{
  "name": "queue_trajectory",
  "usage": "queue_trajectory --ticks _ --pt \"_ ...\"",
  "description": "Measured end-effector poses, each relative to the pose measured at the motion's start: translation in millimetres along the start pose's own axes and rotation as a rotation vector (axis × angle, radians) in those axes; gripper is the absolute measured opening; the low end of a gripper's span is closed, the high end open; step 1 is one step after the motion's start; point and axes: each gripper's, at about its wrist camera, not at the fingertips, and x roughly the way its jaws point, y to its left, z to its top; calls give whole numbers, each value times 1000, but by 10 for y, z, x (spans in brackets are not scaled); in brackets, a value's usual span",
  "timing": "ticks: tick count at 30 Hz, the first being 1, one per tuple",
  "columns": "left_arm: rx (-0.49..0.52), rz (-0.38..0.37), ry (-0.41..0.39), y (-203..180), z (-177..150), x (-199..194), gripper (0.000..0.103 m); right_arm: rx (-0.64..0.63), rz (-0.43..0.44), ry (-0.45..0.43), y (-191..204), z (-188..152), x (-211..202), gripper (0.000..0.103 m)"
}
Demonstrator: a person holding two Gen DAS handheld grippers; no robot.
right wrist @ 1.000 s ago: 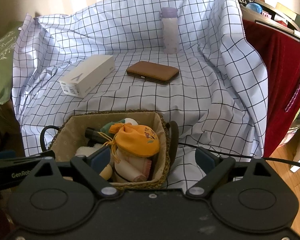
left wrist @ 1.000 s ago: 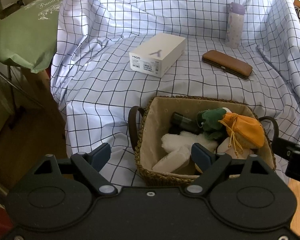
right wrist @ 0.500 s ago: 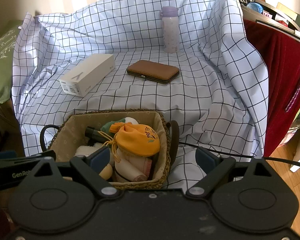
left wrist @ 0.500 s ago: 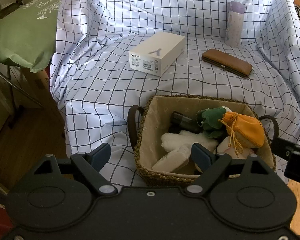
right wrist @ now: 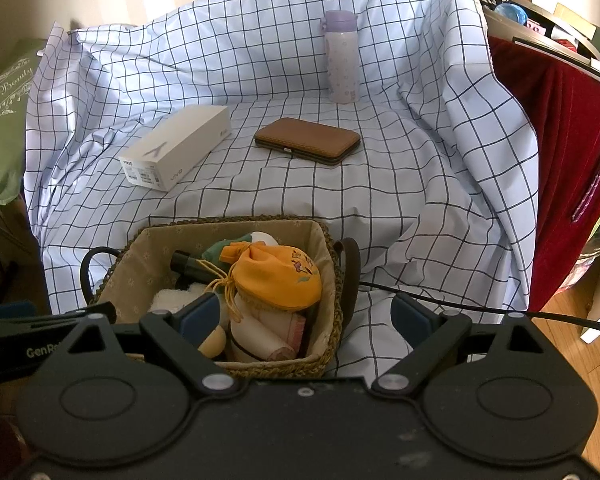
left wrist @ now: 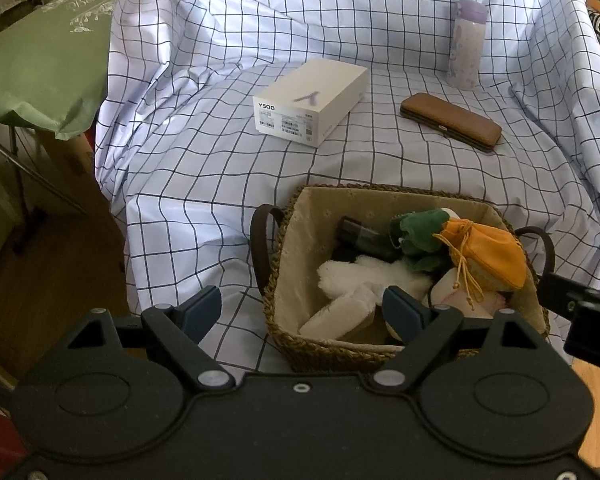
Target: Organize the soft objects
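Both tongs spread, nothing between the pads: left tongs and right tongs hang over the near rim of the woven basket. Basket sits on the checked cloth and holds the soft things: orange drawstring pouch on top, green plush, white plush (pale rolled item underneath, unclear). White box, brown case, lilac bottle lie farther back.
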Motion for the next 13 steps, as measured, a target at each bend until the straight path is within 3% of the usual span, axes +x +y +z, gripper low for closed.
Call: queue_trajectory --ticks 13 --pt "4 -3 -2 -9 4 -11 85 -3 2 5 5 -20 18 93"
